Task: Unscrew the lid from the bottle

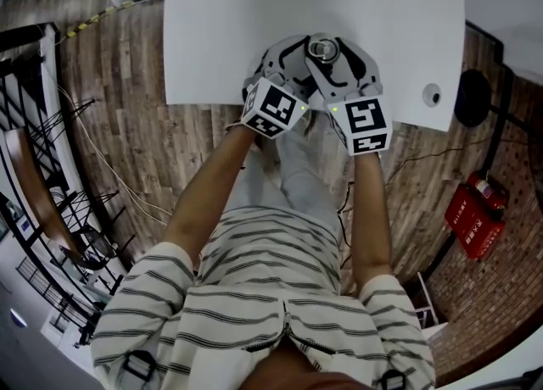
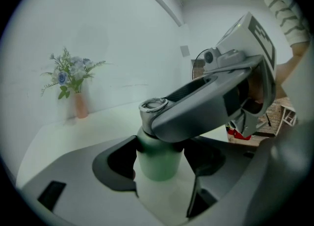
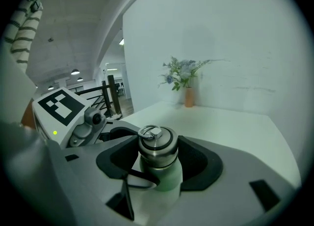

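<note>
A pale green bottle with a steel lid and a ring on top stands upright on the white table, near its front edge. My left gripper is shut on the bottle's body, a pad pressing each side. Higher up, my right gripper is shut on the lid, its dark pads against the lid's sides. In the head view both grippers meet at the lid, the left gripper coming in from the left and the right gripper from the right.
A small vase of flowers stands far back on the table by the white wall. A small round object lies at the table's right front corner. A red object sits on the wooden floor to the right.
</note>
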### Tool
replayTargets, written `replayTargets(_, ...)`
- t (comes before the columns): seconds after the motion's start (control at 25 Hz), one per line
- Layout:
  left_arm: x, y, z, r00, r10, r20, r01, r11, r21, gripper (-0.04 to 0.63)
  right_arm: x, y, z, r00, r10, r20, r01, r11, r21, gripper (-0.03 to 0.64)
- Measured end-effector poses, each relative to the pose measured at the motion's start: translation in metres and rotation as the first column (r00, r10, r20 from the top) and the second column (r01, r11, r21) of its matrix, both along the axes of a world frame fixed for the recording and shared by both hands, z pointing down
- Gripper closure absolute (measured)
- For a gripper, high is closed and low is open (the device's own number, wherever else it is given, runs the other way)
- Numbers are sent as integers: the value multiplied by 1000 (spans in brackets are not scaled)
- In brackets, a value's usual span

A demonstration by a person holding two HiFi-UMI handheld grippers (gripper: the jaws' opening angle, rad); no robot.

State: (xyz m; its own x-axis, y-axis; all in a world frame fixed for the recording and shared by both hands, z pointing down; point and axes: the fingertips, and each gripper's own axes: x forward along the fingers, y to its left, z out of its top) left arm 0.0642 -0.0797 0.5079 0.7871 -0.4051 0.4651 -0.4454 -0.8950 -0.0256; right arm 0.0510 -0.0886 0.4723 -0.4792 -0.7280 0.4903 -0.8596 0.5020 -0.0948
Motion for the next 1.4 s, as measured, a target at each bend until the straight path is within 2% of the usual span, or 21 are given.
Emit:
replayTargets(0.16, -1, 0, -1, 1000, 4, -8, -4, 1000, 6, 296, -3, 2, 0, 990, -141, -30, 141, 990, 15, 353)
replayTargets(0.36, 2, 1, 2, 1000, 11, -7, -11, 1000, 0, 296, 2, 9, 1, 944, -325, -61, 325, 946, 3, 363)
replayTargets(0.68, 3, 1, -1, 1000, 18, -6, -18, 1000, 4, 296, 3, 12, 0, 875, -479, -73, 479, 878, -13, 373)
replayTargets(0.84, 1, 2, 1, 1000, 20, -5, -20, 1000, 3, 296, 0, 13, 1, 860, -503, -93, 503, 864, -20, 373)
replayTargets(0.96, 2, 1, 0, 1000, 19, -4, -19, 1000, 6, 296, -1, 12, -3, 873, -478, -101, 480, 877, -3, 362)
replayTargets(1.04, 2, 1, -1, 1000, 16, -1, -16, 1000, 5, 296, -3, 12, -10, 899, -431, -83, 434, 901, 22, 285)
replayTargets(1.24, 1, 2, 2, 1000, 11, -8, -11, 1000, 0, 296, -6, 8, -15, 977, -211, -34, 213, 974, 77, 282)
replayTargets(1.4, 1, 1, 2, 1000, 12, -10, -12, 1000, 2, 296, -5, 7, -9, 1000, -19, -9, 20, 995, 102, 287)
